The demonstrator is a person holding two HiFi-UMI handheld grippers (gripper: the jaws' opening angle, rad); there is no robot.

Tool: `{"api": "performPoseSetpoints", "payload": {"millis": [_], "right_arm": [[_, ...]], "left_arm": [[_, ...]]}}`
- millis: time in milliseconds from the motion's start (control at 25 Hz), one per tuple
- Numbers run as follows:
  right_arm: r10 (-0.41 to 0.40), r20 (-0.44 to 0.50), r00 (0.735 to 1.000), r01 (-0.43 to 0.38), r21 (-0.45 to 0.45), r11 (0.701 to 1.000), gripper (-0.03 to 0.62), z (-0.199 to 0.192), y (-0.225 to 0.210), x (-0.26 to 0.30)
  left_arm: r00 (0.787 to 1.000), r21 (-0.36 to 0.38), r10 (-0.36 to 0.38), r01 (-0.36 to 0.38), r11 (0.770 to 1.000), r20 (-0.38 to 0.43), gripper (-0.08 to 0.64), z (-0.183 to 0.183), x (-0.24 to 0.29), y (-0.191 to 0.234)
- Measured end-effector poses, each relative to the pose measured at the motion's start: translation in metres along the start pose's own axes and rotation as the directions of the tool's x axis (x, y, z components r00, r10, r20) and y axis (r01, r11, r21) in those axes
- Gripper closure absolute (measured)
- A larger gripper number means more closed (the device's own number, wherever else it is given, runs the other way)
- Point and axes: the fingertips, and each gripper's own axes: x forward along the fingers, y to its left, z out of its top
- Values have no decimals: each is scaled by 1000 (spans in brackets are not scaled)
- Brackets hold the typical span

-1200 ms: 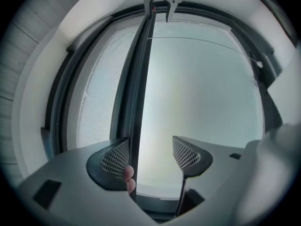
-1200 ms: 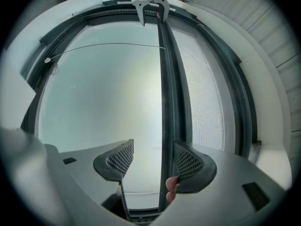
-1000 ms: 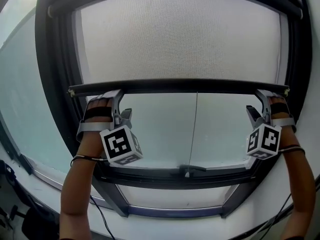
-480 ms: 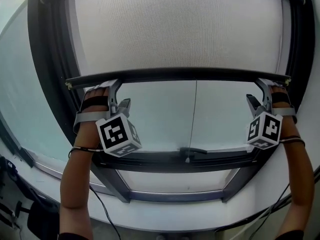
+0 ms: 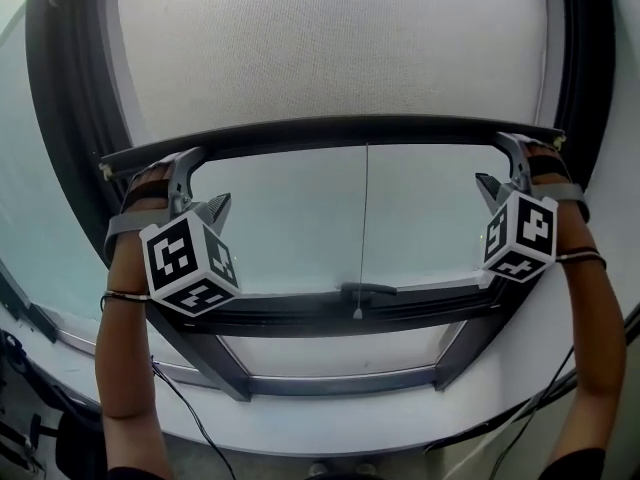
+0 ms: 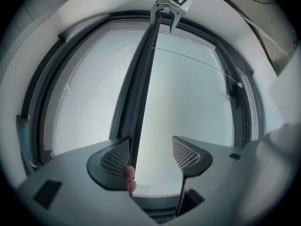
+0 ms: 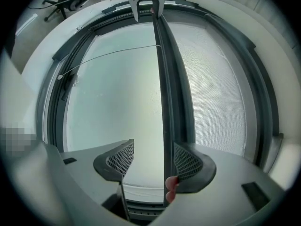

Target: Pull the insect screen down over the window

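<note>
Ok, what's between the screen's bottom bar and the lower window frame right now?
In the head view, only uncovered glass, crossed by a thin cord that hangs from the middle of the bottom bar down toward the lower window frame.

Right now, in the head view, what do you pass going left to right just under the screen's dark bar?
The left side of the window frame → left gripper, fingers open → pull cord → right gripper, fingers open too → right side of the window frame.
</note>
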Motion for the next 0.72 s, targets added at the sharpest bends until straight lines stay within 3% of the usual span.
{"api": "performPoseSetpoints", "payload": {"millis": [120,360,520,720], "right_arm": [[-16,-21,1000,16,-13,1000,345,-4,1,2],[-8,-9,1000,9,14,1000,345,-3,-4,1],[-51,-21,999,51,-2,999,345,-3,-3,4],[-89,-25,996,89,-11,996,345,-3,-2,7]], "left_arm": [[999,-38,15,-14,999,31,270,4,2,0],[1000,-22,-2,2,1000,12,270,4,3,1],[998,38,55,-53,998,-37,270,1,11,2],[995,62,71,-67,996,-63,270,0,15,2]]}}
